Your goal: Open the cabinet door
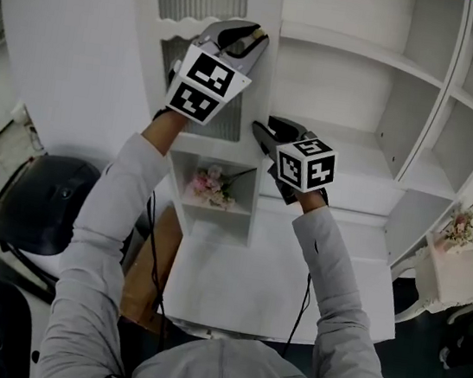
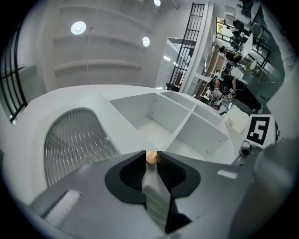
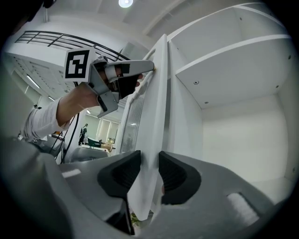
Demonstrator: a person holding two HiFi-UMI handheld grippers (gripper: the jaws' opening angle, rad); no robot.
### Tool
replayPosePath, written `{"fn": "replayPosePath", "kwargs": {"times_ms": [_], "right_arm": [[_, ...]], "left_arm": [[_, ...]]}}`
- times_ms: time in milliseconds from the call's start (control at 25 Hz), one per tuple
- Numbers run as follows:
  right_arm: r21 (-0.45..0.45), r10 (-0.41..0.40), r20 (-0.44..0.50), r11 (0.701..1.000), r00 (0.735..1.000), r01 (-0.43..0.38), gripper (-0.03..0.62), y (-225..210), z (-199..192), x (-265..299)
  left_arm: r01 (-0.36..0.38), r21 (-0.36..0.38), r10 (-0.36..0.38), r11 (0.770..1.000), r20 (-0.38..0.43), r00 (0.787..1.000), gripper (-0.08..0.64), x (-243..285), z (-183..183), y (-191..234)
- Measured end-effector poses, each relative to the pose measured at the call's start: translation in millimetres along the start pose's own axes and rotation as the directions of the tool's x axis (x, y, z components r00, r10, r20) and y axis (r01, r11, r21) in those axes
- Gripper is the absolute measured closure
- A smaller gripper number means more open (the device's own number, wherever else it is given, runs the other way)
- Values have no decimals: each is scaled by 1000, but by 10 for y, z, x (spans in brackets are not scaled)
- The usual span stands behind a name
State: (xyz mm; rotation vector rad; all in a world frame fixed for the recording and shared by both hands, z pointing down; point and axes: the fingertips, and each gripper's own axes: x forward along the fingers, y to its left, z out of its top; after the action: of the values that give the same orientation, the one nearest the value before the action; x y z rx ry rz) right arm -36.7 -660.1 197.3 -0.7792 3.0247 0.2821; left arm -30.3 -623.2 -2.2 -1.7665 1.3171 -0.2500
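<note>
Two holds on the cabinet door [image 3: 159, 93]: jaws of the left gripper [image 2: 151, 155] pinch its small knob [image 2: 151, 158], while those of the right gripper [image 3: 149, 170] clamp its edge. Uneven pulling could slip the knob.

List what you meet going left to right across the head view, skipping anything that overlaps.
chair → left gripper → right gripper → flower stand
</note>
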Motion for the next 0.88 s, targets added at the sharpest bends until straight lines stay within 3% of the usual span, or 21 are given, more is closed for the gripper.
{"fn": "replayPosePath", "kwargs": {"times_ms": [200, 480, 880], "right_arm": [[-3, 24, 8, 1000, 1000, -24, 483, 192, 15, -153], [-29, -33, -8, 999, 999, 33, 492, 543, 102, -358], [-8, -43, 25, 999, 999, 43, 511, 1274, 202, -595]], "left_arm": [[14, -25, -12, 1000, 46, 999, 469, -192, 103, -28], [13, -88, -5, 996, 89, 996, 471, -557, 305, 13], [31, -168, -9, 985, 129, 992, 469, -1264, 522, 124]]}}
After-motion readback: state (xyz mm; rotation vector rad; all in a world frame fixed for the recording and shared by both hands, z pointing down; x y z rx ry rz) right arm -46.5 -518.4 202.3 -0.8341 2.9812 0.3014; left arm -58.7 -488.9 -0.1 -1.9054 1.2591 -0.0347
